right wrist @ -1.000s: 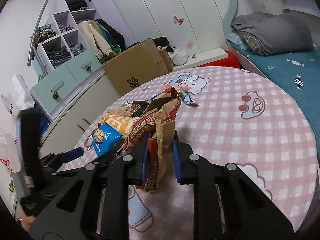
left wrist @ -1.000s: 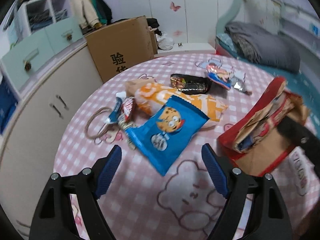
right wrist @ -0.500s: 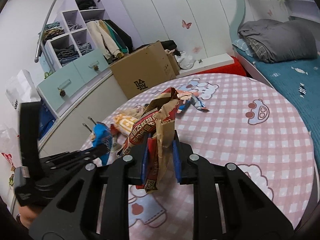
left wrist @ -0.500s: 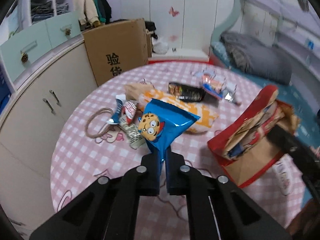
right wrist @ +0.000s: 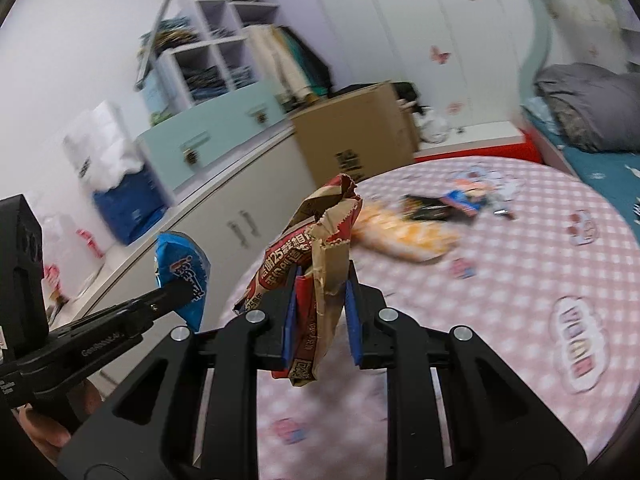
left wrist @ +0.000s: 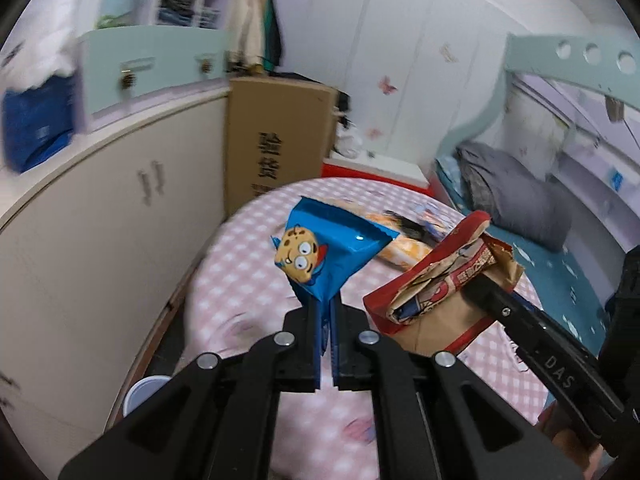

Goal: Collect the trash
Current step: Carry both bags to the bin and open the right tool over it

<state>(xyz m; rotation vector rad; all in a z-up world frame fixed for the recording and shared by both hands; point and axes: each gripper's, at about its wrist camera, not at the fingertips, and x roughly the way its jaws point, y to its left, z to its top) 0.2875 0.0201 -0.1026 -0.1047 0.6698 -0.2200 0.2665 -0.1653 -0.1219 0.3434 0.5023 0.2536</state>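
My left gripper (left wrist: 325, 312) is shut on a blue cookie snack bag (left wrist: 324, 256) and holds it up above the pink checked table (left wrist: 240, 280); the bag also shows in the right wrist view (right wrist: 182, 272). My right gripper (right wrist: 320, 320) is shut on a crumpled red-and-brown paper bag (right wrist: 320, 248), held in the air just right of the blue bag (left wrist: 440, 280). An orange snack bag (right wrist: 404, 232), a black wrapper (right wrist: 426, 208) and small wrappers (right wrist: 468, 196) lie on the table beyond.
A cream cabinet (left wrist: 100, 220) runs along the left of the table. A cardboard box (left wrist: 276, 140) stands behind the table. A bed with a grey blanket (left wrist: 516, 192) is at the right. A white cup (left wrist: 144, 392) shows low beside the table edge.
One second ago my left gripper was open over the blue bag; it shut on the bag and has lifted it off the table, toward the paper bag. The right gripper still holds the paper bag.
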